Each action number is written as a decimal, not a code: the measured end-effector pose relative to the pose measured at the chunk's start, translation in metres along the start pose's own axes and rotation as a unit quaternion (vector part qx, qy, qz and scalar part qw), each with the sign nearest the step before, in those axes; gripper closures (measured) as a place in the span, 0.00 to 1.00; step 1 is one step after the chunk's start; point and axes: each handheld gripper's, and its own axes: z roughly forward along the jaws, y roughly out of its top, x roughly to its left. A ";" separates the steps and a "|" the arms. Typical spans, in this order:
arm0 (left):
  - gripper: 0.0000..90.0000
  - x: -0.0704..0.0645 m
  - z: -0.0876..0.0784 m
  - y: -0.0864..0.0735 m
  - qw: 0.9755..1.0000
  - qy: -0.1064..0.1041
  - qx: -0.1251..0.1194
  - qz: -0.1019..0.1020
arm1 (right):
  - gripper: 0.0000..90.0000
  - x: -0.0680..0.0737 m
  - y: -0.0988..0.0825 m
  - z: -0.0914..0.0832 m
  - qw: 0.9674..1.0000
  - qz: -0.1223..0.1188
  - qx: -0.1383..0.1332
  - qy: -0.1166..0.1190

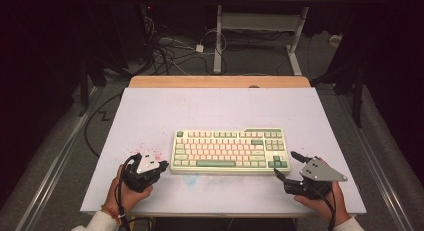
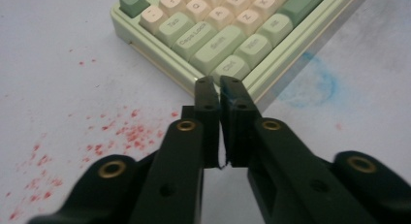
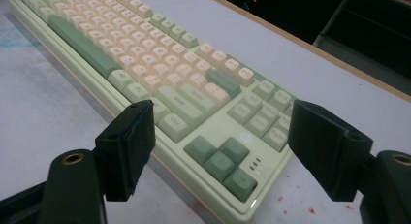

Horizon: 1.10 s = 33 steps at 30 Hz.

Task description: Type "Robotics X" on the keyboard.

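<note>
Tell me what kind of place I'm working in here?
Probably a lab or recording workspace, not a home desk: a white work table stained with red and blue marks, loose cables trailing over the dark floor behind it, and a pastel keyboard laid out between two hand-held grippers.

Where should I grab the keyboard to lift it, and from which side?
Grip the keyboard by its two short ends, one claw coming in from each side. It lies flat and long, with the left claw shut by its left end and the right claw open by its right end; both ends look unobstructed.
</note>
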 end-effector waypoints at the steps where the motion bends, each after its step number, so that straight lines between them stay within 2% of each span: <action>1: 0.97 0.000 0.000 0.004 1.000 -0.006 -0.001 -0.002 | 0.28 0.000 -0.001 0.000 1.000 0.000 0.005 0.000; 7: 0.97 -0.004 0.012 0.034 1.000 -0.021 0.005 0.016 | 0.28 0.001 -0.004 0.001 1.000 0.002 0.011 0.004; 12: 0.97 -0.006 0.025 0.058 0.998 -0.050 0.002 0.025 | 0.28 0.004 -0.006 0.004 1.000 -0.007 0.014 0.010; 19: 0.97 -0.008 0.047 0.091 0.998 -0.060 0.006 0.034 | 0.29 0.008 -0.007 0.009 0.999 -0.021 0.018 0.017; 22: 0.97 -0.012 0.057 0.103 0.997 -0.065 0.008 0.038 | 0.29 0.009 -0.007 0.010 0.999 -0.019 0.018 0.018; 23: 0.97 -0.014 0.060 0.107 0.997 -0.063 0.011 0.045 | 0.29 0.009 -0.007 0.011 0.999 -0.020 0.019 0.019; 28: 0.97 -0.020 0.077 0.122 0.996 -0.071 0.020 0.055 | 0.29 0.010 -0.008 0.012 0.999 -0.023 0.024 0.020; 33: 0.97 -0.023 0.091 0.125 0.995 -0.067 0.043 0.063 | 0.29 0.009 -0.008 0.013 0.999 -0.022 0.028 0.021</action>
